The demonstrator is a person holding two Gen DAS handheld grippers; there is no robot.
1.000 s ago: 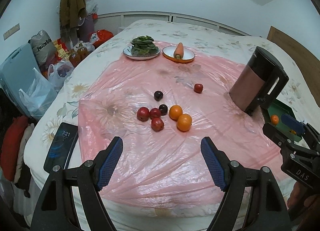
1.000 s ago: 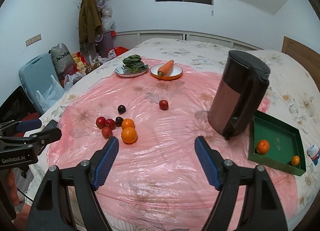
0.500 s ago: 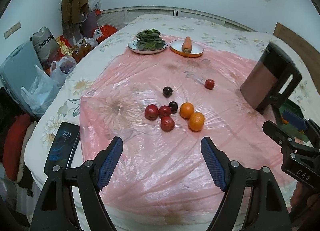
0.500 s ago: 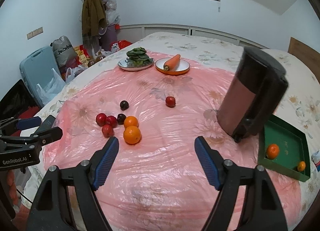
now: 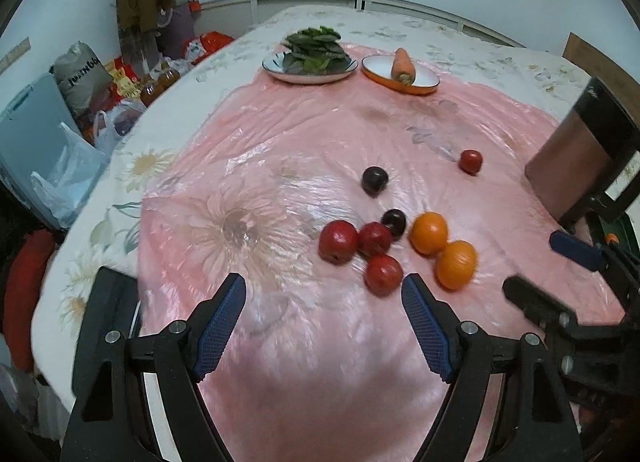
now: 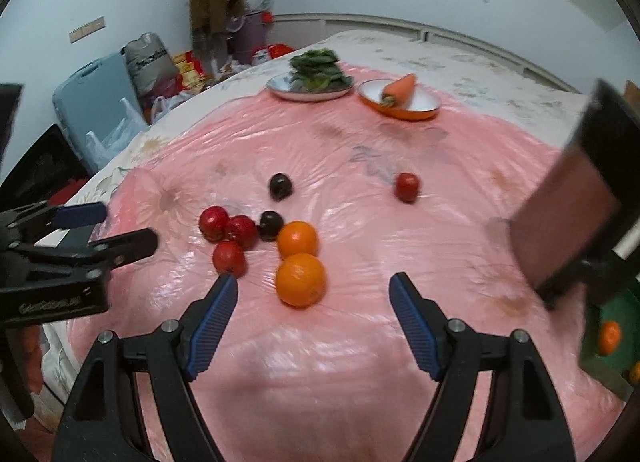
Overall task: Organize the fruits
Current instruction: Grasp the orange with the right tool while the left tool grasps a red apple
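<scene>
Your left gripper [image 5: 322,322] is spread wide with nothing between its pads, poised over the pink plastic sheet [image 5: 280,165] on the bed, the nearest red fruit [image 5: 383,274] just ahead of its right finger. Your right gripper [image 6: 312,326] is likewise spread and empty, and the nearer orange [image 6: 300,280] sits just beyond the gap, a likely first pick. The loose fruit lies clustered mid-sheet because it is unsorted; the green tray [image 6: 612,306] at the right edge, behind the tall brown appliance [image 6: 576,217], already holds a small orange [image 6: 609,338], so it looks like the destination.
</scene>
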